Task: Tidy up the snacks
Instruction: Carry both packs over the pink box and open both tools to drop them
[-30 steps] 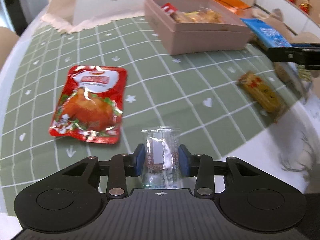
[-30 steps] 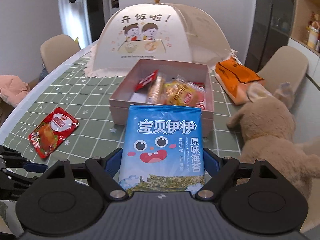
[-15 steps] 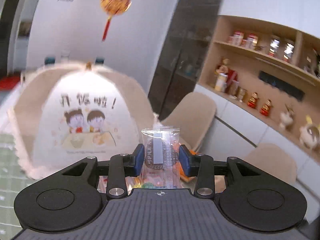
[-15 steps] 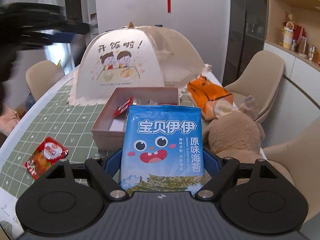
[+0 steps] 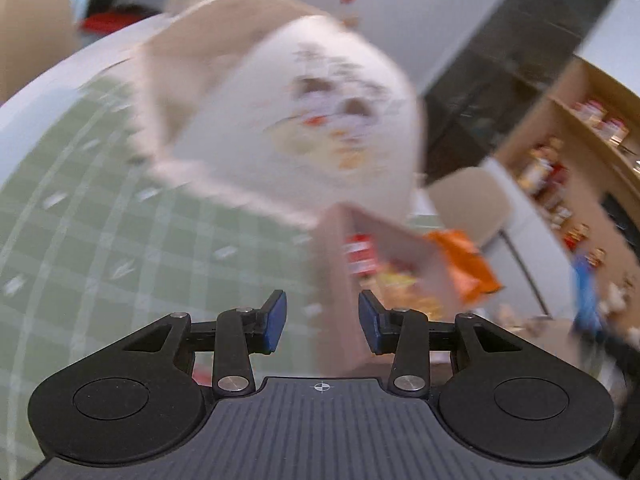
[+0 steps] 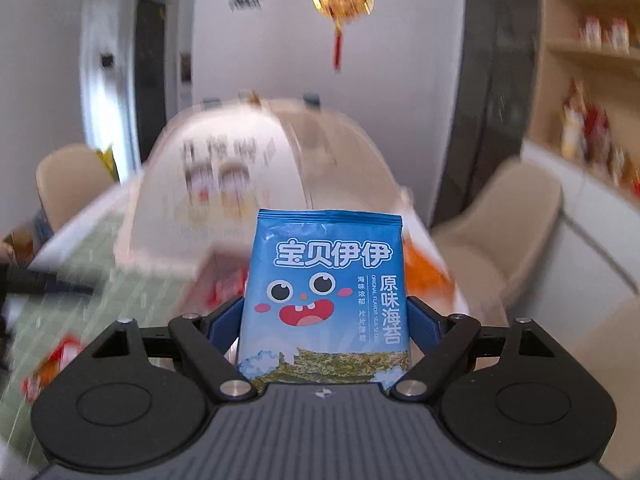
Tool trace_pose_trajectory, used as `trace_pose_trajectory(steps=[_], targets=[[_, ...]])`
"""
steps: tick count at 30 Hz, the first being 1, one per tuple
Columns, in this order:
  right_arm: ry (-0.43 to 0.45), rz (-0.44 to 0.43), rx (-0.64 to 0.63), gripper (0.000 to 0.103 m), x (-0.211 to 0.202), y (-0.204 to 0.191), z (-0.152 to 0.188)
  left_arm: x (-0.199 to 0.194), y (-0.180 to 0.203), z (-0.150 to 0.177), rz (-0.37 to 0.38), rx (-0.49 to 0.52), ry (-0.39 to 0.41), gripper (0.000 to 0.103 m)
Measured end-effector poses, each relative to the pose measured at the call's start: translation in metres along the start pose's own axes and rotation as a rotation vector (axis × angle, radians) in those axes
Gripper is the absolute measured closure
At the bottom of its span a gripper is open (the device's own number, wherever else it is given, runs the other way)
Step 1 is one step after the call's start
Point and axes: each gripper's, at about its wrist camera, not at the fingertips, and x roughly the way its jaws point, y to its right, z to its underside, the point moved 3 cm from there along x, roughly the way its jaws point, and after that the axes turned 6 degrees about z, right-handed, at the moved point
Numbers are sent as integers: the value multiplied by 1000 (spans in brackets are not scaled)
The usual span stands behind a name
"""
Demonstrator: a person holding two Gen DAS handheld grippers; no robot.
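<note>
Gripping the blue seaweed packet (image 6: 326, 300) upright for carrying, the right hand-held gripper (image 6: 325, 320) faces the box (image 6: 224, 276); the left hand-held gripper (image 5: 322, 322), beside the box (image 5: 340, 292), stands open and empty.

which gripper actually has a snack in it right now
The right gripper: its pads clamp the blue seaweed packet, which stands upright between them. The left gripper is open, with nothing between its blue pads.

White mesh food cover (image 5: 288, 120) on green checked tablecloth (image 5: 88, 248); beige chair (image 6: 504, 232).
</note>
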Motion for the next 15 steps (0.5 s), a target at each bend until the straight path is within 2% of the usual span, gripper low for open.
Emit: trace_pose_trajectory(steps=[2,4,7,12,15], targets=[[34,-50,2,15,26,-10,-20,-11,-20,9,-50,-32,-2,59],[-23,-84,-15,15,58,-24,-29,-24,-37,20,-89,-50,-12,59],[-54,-62,-19,15,87,-38,-23,-37,-58,35,-137,-51,-25,59],[-172,-171,104,15,96,-33,-3,-54,-89,49,-227,-79,-19,59],[-242,-223,124,15,84,-25,25,-57,-98,49,-256,-70,-8,59]])
